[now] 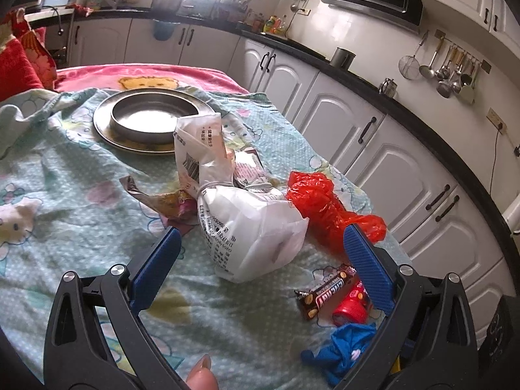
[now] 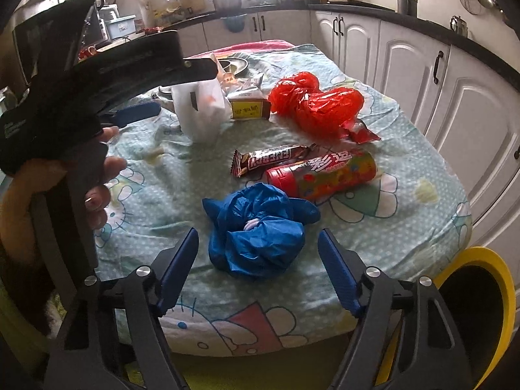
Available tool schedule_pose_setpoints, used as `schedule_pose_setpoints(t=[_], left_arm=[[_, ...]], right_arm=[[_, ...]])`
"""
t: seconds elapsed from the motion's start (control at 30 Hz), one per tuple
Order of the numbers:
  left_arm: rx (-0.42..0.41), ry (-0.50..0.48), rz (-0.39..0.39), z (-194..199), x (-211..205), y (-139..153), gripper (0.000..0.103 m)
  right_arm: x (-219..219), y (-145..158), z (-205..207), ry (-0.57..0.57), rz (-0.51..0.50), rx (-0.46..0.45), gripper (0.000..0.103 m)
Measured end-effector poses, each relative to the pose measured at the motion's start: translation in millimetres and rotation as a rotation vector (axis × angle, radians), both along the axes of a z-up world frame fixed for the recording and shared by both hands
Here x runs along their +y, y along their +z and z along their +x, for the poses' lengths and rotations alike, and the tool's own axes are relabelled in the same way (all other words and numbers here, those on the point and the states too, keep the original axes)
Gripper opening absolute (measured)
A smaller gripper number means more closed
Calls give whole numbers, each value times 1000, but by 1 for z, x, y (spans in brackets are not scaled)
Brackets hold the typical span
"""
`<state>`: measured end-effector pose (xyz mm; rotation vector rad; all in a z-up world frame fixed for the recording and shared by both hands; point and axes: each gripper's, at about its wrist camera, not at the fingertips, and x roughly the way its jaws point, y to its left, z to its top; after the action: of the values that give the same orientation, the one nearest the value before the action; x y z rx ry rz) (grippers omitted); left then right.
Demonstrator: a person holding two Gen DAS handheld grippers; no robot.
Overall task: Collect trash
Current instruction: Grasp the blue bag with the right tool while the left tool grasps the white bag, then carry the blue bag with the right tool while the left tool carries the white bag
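Trash lies on a table with a cartoon cloth. A tied white plastic bag (image 1: 253, 221) sits between the fingers of my open left gripper (image 1: 260, 237); it also shows in the right wrist view (image 2: 201, 110). My open right gripper (image 2: 258, 239) has its fingers either side of a crumpled blue bag (image 2: 256, 230), also low in the left wrist view (image 1: 344, 347). Beyond lie a chocolate bar wrapper (image 2: 269, 159), a red-capped candy tube (image 2: 321, 175), a red plastic bag (image 2: 312, 104) and a small yellow-brown box (image 2: 248, 107). The left gripper's body (image 2: 97, 74) fills the upper left of the right wrist view.
A metal plate with a bowl (image 1: 152, 120) stands at the table's far end. A yellow-rimmed bin (image 2: 474, 312) stands below the table's right front corner. White kitchen cabinets (image 1: 373, 149) run along the right. A crumpled foil wrapper (image 1: 156, 195) lies left of the white bag.
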<state>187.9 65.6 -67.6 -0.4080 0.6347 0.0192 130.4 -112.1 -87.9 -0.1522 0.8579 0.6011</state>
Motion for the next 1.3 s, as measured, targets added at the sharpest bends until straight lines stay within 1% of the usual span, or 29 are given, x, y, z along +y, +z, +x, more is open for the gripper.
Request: schedule_pose_setpoints(t=[0.13, 0.27, 0.3, 0.33, 0.37, 0.4, 0.47, 0.5, 0.63, 0.7, 0.77, 0.83, 1.0, 1.13, 1.3], left_arm=[[17, 16, -12, 7, 0, -6, 92], [40, 38, -23, 12, 2, -11, 92], [43, 38, -27, 12, 3, -12, 89], [46, 40, -25, 12, 3, -13, 83], [51, 44, -23, 12, 4, -14, 81], [54, 43, -29, 11, 4, -16, 76], [55, 33, -43, 11, 4, -18, 73], [51, 24, -45, 10, 3, -19, 65], [47, 13, -44, 6, 0, -18, 55], [49, 8, -42, 3, -1, -19, 47], [49, 7, -44, 0, -1, -20, 43], [51, 5, -49, -3, 0, -21, 40], [38, -6, -58, -13, 2, -18, 38], [18, -26, -71, -26, 3, -14, 37], [6, -38, -78, -41, 6, -8, 37]], right_arm=[[-1, -3, 3, 3, -4, 11, 66], [0, -5, 3, 12, -6, 25, 62], [1, -5, 3, 17, -4, 26, 62], [1, -5, 3, 19, -4, 27, 62], [1, -5, 2, 18, -3, 27, 61], [1, -5, 3, 18, -2, 28, 61], [1, -5, 3, 17, 0, 32, 61], [1, -5, 4, 16, 2, 34, 60], [1, -6, 4, 25, 4, 45, 53], [0, -7, 5, 28, 4, 51, 50], [0, -8, 4, 29, 3, 57, 46], [1, -8, 4, 30, -1, 60, 41], [0, -7, 4, 39, -4, 64, 35], [-1, -5, 3, 54, -2, 67, 27], [-1, -2, 0, 75, 3, 69, 21]])
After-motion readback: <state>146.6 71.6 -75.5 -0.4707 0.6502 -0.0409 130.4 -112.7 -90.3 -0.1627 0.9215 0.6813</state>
